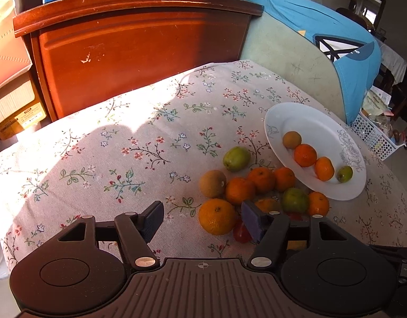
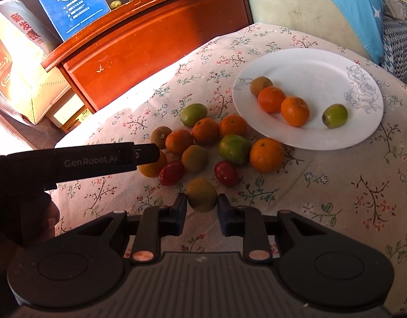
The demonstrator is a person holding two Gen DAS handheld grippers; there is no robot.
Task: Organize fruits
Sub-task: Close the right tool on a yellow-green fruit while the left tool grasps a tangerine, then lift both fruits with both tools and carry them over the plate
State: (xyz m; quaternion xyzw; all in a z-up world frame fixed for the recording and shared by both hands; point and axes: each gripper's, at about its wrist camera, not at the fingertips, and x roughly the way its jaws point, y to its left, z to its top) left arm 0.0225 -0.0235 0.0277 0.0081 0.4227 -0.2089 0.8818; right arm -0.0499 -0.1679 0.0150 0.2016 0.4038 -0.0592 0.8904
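A white plate [image 1: 307, 116] [image 2: 304, 63] on the floral tablecloth holds a kiwi, two oranges and a green fruit. Beside it lies a pile of loose fruit [image 2: 206, 143]: oranges, green fruits, kiwis and two red tomatoes. My right gripper [image 2: 202, 208] is shut on a brown kiwi [image 2: 201, 193] at the near edge of the pile. My left gripper [image 1: 203, 221] is open around a large orange [image 1: 216, 216]; its left pad stands well off the fruit. In the right wrist view the left gripper [image 2: 147, 155] reaches in from the left, over that orange.
A red-brown wooden cabinet [image 1: 139, 53] with boxes on top stands behind the table. Cardboard boxes [image 1: 12, 100] sit at the left. A pale chair with blue fabric [image 1: 336, 34] is at the back right, with a perforated basket [image 1: 373, 135] beyond the plate.
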